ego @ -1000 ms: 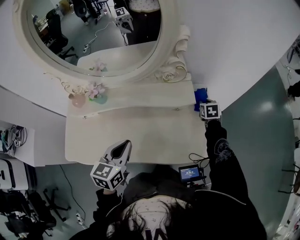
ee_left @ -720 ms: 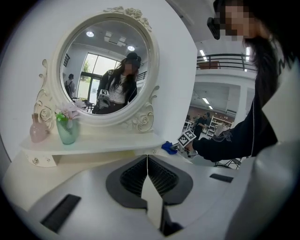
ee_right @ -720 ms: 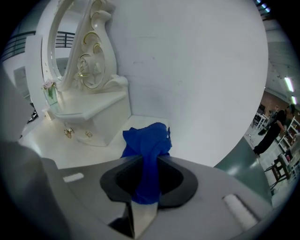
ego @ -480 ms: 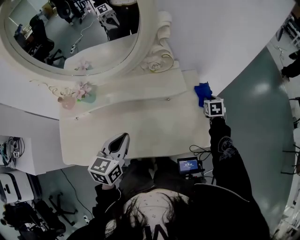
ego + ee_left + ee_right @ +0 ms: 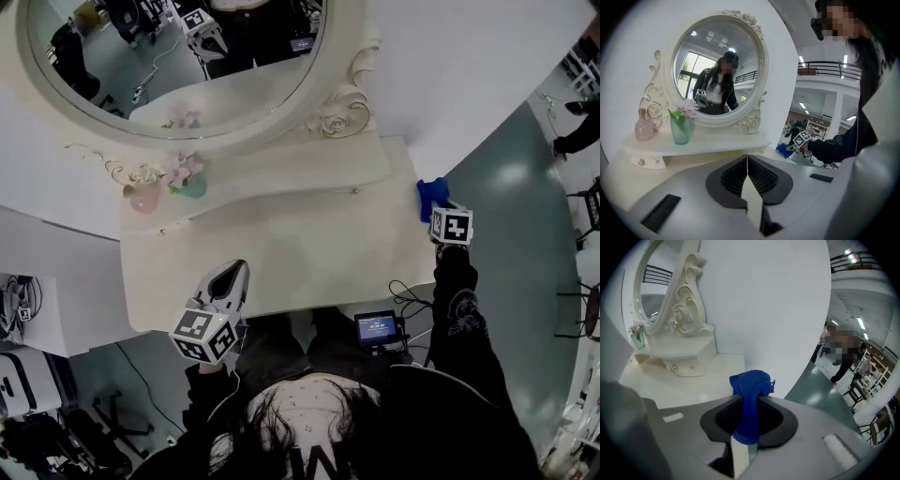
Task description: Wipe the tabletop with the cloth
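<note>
Blue cloth [image 5: 751,385], bunched, clamped between the fingers [image 5: 780,420] of the right gripper [image 5: 437,208]. It sits at the far right edge of the desk [image 5: 281,253], near the wall; contact with the top unclear. Left gripper [image 5: 232,278] over the desk's front left, well apart from the cloth, fingers [image 5: 733,176] pressed together on nothing. On the back shelf [image 5: 281,192], a green vase [image 5: 192,185] and a pink bottle [image 5: 142,197] beneath the oval mirror [image 5: 187,56].

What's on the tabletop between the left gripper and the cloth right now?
Nothing. In the head view, only bare cream tabletop runs from the left gripper to the blue cloth, which is clamped in the right gripper at the table's right end.
</note>
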Demonstrator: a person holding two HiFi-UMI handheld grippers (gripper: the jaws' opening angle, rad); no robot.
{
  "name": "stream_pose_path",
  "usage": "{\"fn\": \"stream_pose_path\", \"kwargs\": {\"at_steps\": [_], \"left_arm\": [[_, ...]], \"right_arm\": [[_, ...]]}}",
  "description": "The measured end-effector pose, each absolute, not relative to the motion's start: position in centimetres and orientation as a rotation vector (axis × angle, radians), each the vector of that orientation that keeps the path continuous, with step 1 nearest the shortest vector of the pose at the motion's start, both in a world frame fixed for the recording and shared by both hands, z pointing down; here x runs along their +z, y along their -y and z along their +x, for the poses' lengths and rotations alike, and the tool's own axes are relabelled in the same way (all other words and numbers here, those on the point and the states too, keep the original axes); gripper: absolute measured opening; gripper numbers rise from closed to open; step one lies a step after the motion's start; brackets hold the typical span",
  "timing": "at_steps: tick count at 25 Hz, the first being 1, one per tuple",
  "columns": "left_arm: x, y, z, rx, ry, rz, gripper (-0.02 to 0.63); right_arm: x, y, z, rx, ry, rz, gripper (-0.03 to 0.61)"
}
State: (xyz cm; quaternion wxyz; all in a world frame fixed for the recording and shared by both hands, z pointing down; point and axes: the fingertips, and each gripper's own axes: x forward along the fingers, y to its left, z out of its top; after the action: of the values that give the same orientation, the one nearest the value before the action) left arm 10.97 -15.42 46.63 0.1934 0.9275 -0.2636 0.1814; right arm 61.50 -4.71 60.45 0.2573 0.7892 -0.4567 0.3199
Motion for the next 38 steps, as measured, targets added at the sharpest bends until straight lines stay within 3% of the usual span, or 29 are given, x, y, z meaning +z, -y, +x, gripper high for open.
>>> {"fn": "stream_pose_path", "kwargs": {"at_steps": [7, 16, 30, 34, 38], "left_arm": [[46.8, 19.6, 0.9, 0.503, 0.764, 2.615, 0.002], [48.0, 23.7, -15.9, 0.499, 0.92, 2.541, 0.002], [50.3, 24.0, -31.8, 0.415, 1.164, 2.357, 0.002], [50.8, 23.1, -35.4, 0.419, 1.247, 2.29, 0.002], [51.3, 21.7, -38.3, 0.438, 1.309, 2.225, 0.002]], "right_arm": [[56.4, 6.7, 50.1, 0.835, 1.309, 2.23, 0.087], [54.0, 15.9, 26.3, 0.824, 1.664, 2.129, 0.087], [57.9, 30.1, -17.4, 0.664, 2.277, 1.192, 0.087], [59.6, 31.7, -24.2, 0.59, 2.3, 1.069, 0.087], [63.2, 31.3, -26.0, 0.54, 2.206, 1.011, 0.087]]}}
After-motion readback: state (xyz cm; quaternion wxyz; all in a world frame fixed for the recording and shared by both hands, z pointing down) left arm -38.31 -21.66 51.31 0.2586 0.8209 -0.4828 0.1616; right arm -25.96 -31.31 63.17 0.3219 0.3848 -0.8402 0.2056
